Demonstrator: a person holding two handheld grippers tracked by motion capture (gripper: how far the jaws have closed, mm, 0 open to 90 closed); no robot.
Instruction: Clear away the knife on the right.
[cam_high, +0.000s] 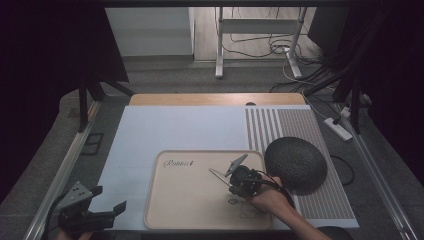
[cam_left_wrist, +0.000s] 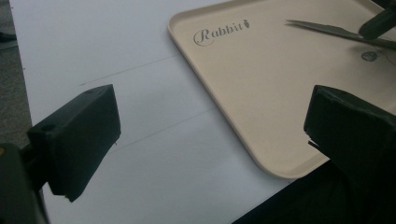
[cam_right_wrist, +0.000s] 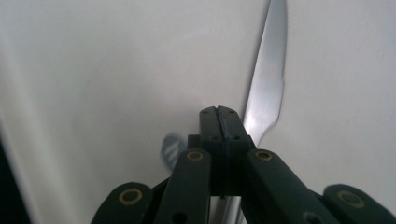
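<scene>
A beige tray (cam_high: 190, 200) lettered "Rabbit" lies on the white mat (cam_high: 175, 125) in front of me. My right gripper (cam_high: 231, 179) is over the tray's right half, shut on a silver table knife (cam_high: 217, 173). In the right gripper view the jaws are pressed together and the knife's blade (cam_right_wrist: 266, 84) runs forward past them, low over the tray's surface (cam_right_wrist: 93, 70). My left gripper (cam_high: 107, 198) is at the mat's near left corner, open with nothing between its fingers. In the left gripper view the tray (cam_left_wrist: 261, 93) lies beyond the wide-apart jaws, and the knife (cam_left_wrist: 327, 30) shows at the top right.
A dark grey domed object (cam_high: 295, 164) sits on the mat right of the tray, close to my right wrist. The mat's right part is striped (cam_high: 300, 125). A wooden table edge (cam_high: 215, 99) runs behind the mat. Metal rails flank the table.
</scene>
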